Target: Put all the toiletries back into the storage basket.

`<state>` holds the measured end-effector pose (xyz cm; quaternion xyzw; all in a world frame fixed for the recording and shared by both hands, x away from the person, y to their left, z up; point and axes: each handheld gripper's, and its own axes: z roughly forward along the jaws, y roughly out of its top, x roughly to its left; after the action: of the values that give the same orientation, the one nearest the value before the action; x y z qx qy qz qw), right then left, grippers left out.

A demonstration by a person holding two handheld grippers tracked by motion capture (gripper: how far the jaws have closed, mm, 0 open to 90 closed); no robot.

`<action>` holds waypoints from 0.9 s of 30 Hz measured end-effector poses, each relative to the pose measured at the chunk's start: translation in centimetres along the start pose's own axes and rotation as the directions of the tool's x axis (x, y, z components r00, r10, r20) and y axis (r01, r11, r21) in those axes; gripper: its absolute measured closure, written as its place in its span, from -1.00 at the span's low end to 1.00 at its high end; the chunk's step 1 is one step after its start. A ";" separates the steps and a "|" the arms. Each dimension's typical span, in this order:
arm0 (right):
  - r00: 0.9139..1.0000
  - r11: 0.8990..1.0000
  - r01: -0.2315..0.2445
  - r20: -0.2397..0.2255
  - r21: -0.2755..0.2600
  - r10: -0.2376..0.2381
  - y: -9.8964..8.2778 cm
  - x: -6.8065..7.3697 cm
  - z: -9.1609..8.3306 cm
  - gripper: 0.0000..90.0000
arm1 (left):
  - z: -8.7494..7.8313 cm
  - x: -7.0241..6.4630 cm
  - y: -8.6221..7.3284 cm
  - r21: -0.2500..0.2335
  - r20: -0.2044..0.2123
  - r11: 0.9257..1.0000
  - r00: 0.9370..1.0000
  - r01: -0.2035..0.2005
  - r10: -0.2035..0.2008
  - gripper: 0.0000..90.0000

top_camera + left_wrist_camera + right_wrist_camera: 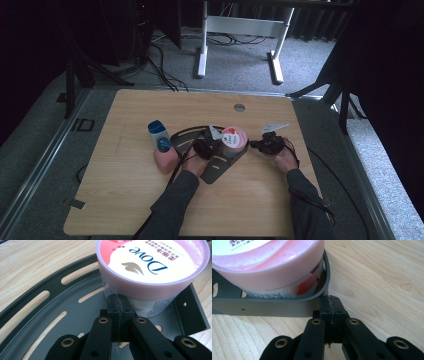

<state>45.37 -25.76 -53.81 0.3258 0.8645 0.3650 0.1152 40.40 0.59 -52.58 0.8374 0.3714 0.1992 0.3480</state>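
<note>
A Dove jar (234,140) with a pink lid stands on a dark slotted metal plate (218,169) at the table's middle. In the left gripper view the jar (152,267) rises just beyond my left gripper (119,299), whose jaws are pressed together with nothing between them; their tips sit against the jar's wall under the lid, over the plate (62,317). My right gripper (331,300) is shut as well, tips against the plate's raised rim (277,307), with the jar (269,267) behind it. From above, the left gripper (204,148) and right gripper (262,145) flank the jar.
A blue-capped bottle (159,134) and a pink container (165,160) stand left of the plate. The wooden table (125,200) has a small round hole (239,107) near its far edge. Desk legs (202,55) and cables lie on the floor beyond.
</note>
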 end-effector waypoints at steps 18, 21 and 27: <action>1.000 1.000 0.019 0.017 0.003 -0.019 -1.0 1.1 -0.3 0.89 | -2.3 0.3 -1.4 -0.013 0.074 1.000 0.997 0.012 -0.011 0.50; 1.000 1.000 0.023 0.019 -0.001 -0.023 -1.3 1.5 -0.6 0.86 | -2.6 0.2 -1.7 -0.014 0.083 1.000 0.997 0.012 -0.011 0.46; 0.999 1.000 0.026 0.023 -0.013 -0.026 -2.0 2.5 -1.0 0.79 | -3.3 -0.1 -2.3 -0.023 0.107 1.000 0.994 0.011 -0.008 0.42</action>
<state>42.09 -25.74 -54.38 0.3179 0.8648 0.3656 0.1319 37.33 3.02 -52.03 0.8410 0.3538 0.1567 0.3781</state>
